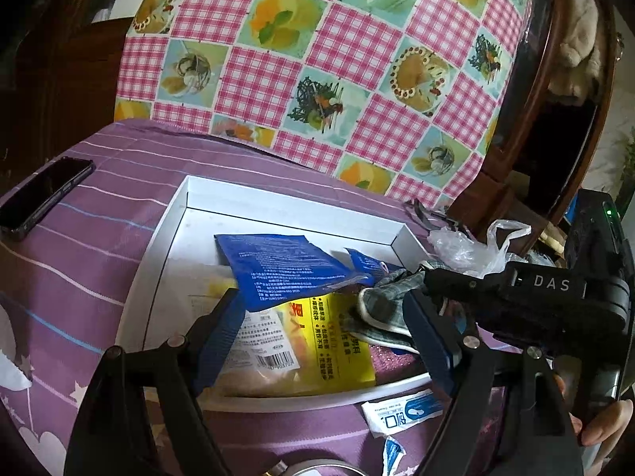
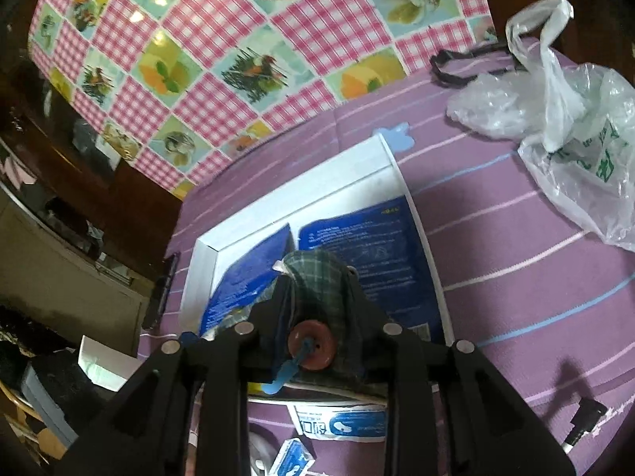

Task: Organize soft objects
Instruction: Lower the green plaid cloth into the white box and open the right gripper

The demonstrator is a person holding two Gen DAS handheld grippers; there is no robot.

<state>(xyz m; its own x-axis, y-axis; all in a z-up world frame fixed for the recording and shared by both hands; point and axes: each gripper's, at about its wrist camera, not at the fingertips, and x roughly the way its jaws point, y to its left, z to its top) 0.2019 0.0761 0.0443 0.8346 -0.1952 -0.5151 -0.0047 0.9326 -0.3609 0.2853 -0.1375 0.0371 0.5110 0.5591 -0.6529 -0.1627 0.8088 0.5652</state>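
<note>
Right fingers [image 2: 317,277] flank plaid cloth [image 2: 317,281] over white box [image 2: 202,269].

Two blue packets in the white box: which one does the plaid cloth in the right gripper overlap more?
The right-hand blue packet, lying against the white box's right wall. The plaid cloth in the right gripper covers its lower left corner; the other blue packet lies left.

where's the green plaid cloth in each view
Left wrist: plaid cloth lies right of centre, at the white box's right end, reached by the right tool.
Right wrist: plaid cloth sits centre, between that tool's fingers.
Shared landmark: the blue packet in the box.
</note>
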